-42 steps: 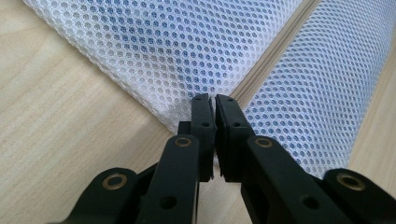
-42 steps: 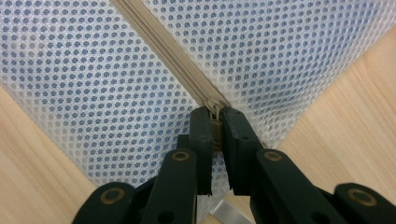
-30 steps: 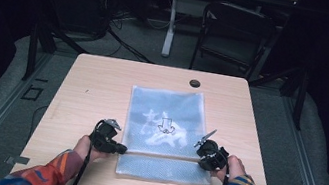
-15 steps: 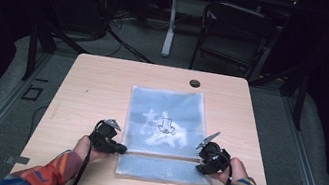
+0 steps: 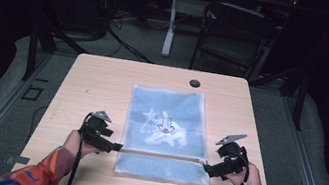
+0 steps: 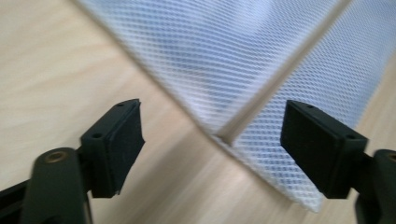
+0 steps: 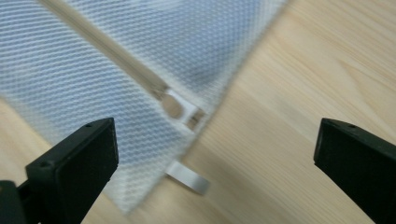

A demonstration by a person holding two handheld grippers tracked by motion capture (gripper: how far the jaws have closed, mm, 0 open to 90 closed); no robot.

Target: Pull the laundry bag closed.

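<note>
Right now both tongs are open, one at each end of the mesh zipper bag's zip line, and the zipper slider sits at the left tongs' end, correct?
Not quite. The zipper slider sits at the right tongs' end; the right gripper view shows it at the edge of the mesh zipper bag. The left tongs face the zip's plain end. Both tongs have just been opening and hold nothing.

I can read no words or numbers anywhere. On the bag (image 5: 166,128) I see only a dark downward arrow (image 5: 165,124), near its middle.
</note>
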